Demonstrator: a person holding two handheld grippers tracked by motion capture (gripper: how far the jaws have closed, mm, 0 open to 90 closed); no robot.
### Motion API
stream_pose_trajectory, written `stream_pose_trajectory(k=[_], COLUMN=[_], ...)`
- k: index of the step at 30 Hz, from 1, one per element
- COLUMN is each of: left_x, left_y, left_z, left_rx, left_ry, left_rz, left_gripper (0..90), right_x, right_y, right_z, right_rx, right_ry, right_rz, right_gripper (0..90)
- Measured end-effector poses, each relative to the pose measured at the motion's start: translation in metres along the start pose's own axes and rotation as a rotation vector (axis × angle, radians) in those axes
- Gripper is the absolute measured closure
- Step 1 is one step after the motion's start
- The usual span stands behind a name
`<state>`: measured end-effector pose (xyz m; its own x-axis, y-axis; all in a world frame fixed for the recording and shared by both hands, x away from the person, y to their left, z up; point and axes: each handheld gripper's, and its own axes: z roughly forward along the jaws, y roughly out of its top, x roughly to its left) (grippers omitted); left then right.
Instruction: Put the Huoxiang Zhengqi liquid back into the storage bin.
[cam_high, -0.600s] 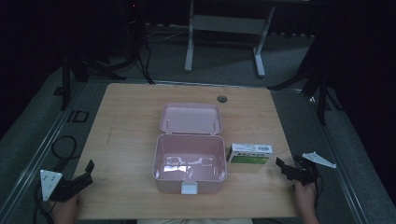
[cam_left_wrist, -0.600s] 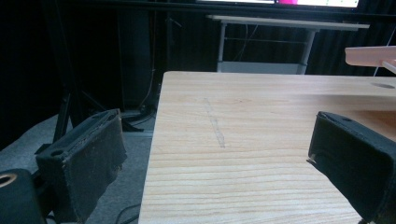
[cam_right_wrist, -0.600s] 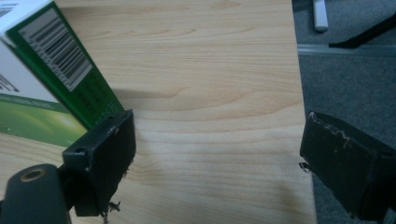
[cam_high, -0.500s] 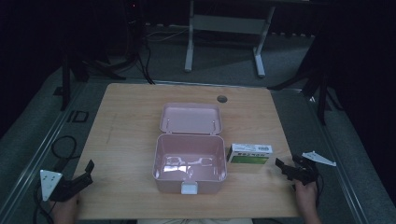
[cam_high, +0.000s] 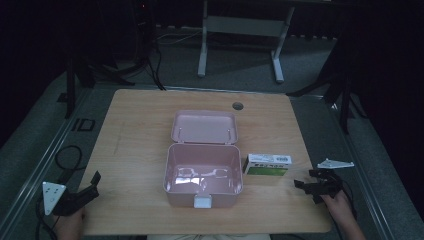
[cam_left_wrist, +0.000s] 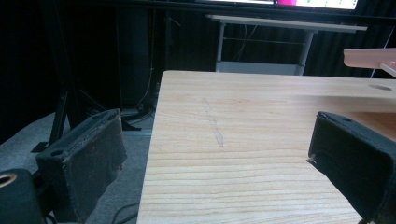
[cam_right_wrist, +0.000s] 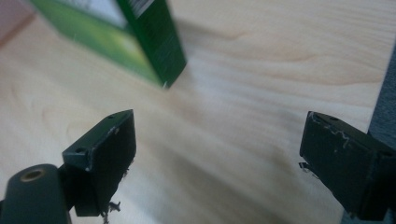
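Pale pink open box (cam_high: 203, 175), green-and-white carton (cam_high: 268, 164), light wood-grain table (cam_high: 135, 150), black jaws.

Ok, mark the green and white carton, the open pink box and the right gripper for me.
green and white carton (cam_high: 268, 164), high view, on its top face.
open pink box (cam_high: 204, 201), high view, on its front wall at the latch.
right gripper (cam_high: 300, 184), high view, between its open jaw tips.

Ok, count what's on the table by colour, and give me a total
Pink: 1, the open storage box with its lid back
Green and white: 1, the small carton beside it
Total: 2 things on the wooden table
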<state>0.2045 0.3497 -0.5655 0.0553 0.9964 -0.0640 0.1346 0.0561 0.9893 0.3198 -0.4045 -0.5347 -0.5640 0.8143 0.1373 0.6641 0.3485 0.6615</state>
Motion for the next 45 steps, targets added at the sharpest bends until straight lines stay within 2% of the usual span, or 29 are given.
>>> stream_pose_trajectory(k=[3, 4, 5, 9, 13, 14, 15, 21, 24, 27, 29, 32, 34, 36, 38, 40, 43, 45], left_x=[0.000, 0.000, 0.001, 0.001, 0.001, 0.001, 0.001, 0.000, 0.001, 0.001, 0.001, 0.001, 0.001, 0.000, 0.001, 0.001, 0.001, 0.002], left_y=[0.000, 0.000, 0.000, 0.000, 0.000, 0.000, 0.000, 0.000, 0.000, 0.000, 0.000, 0.000, 0.000, 0.000, 0.000, 0.000, 0.000, 0.000], left_z=[0.000, 0.000, 0.000, 0.000, 0.000, 0.000, 0.000, 0.000, 0.000, 0.000, 0.000, 0.000, 0.000, 0.000, 0.000, 0.000, 0.000, 0.000], left_rx=[0.000, 0.001, 0.001, 0.002, 0.002, 0.002, 0.003, 0.002, 0.003, 0.003, 0.003, 0.004, 0.003, 0.002, 0.003, 0.004, 0.004, 0.003], left_ry=[0.001, 0.001, 0.000, -0.004, -0.005, -0.005, -0.005, -0.006, -0.007, -0.007, -0.008, -0.008, -0.009, -0.008, -0.010, -0.011, -0.012, -0.010], left_rz=[-0.002, -0.002, -0.003, -0.002, -0.003, -0.004, -0.004, -0.001, -0.002, -0.002, -0.002, -0.002, -0.002, -0.001, -0.002, -0.002, -0.007, -0.012], left_gripper=[4.0, 4.0, 4.0, 4.0, 4.0, 4.0, 4.0, 4.0, 4.0, 4.0, 4.0, 4.0, 4.0, 4.0, 4.0, 4.0, 4.0, 4.0], right_x=[0.004, 0.007, 0.009, 0.013, 0.022, 0.025, 0.027, 0.038, 0.047, 0.054, 0.060, 0.068, 0.071, 0.077, 0.081, 0.085, 0.089, 0.093], right_y=[0.002, 0.003, 0.004, 0.009, 0.011, 0.010, 0.011, 0.016, 0.021, 0.025, 0.028, 0.032, 0.033, 0.038, 0.042, 0.046, 0.051, 0.053], right_z=[-0.001, -0.002, -0.003, -0.006, -0.005, -0.005, -0.005, -0.007, -0.005, -0.001, 0.003, 0.007, 0.008, 0.011, 0.012, 0.014, 0.017, 0.020], right_rx=[0.081, 0.115, 0.124, 0.181, 0.261, 0.281, 0.290, 0.352, 0.423, 0.494, 0.553, 0.599, 0.613, 0.622, 0.637, 0.667, 0.693, 0.713], right_ry=[0.059, 0.069, 0.056, 0.087, 0.100, 0.090, 0.083, 0.113, 0.124, 0.167, 0.170, 0.177, 0.183, 0.188, 0.200, 0.205, 0.225, 0.239], right_rz=[-0.058, -0.096, -0.111, -0.148, -0.218, -0.241, -0.254, -0.331, -0.390, -0.425, -0.466, -0.509, -0.519, -0.557, -0.572, -0.590, -0.577, -0.585], right_gripper=[10.6, 10.6, 10.6, 10.6, 10.7, 12.3, 12.6, 12.9, 12.8, 13.8, 13.8, 13.8, 13.8, 14.5, 14.5, 13.9, 13.3, 13.1])
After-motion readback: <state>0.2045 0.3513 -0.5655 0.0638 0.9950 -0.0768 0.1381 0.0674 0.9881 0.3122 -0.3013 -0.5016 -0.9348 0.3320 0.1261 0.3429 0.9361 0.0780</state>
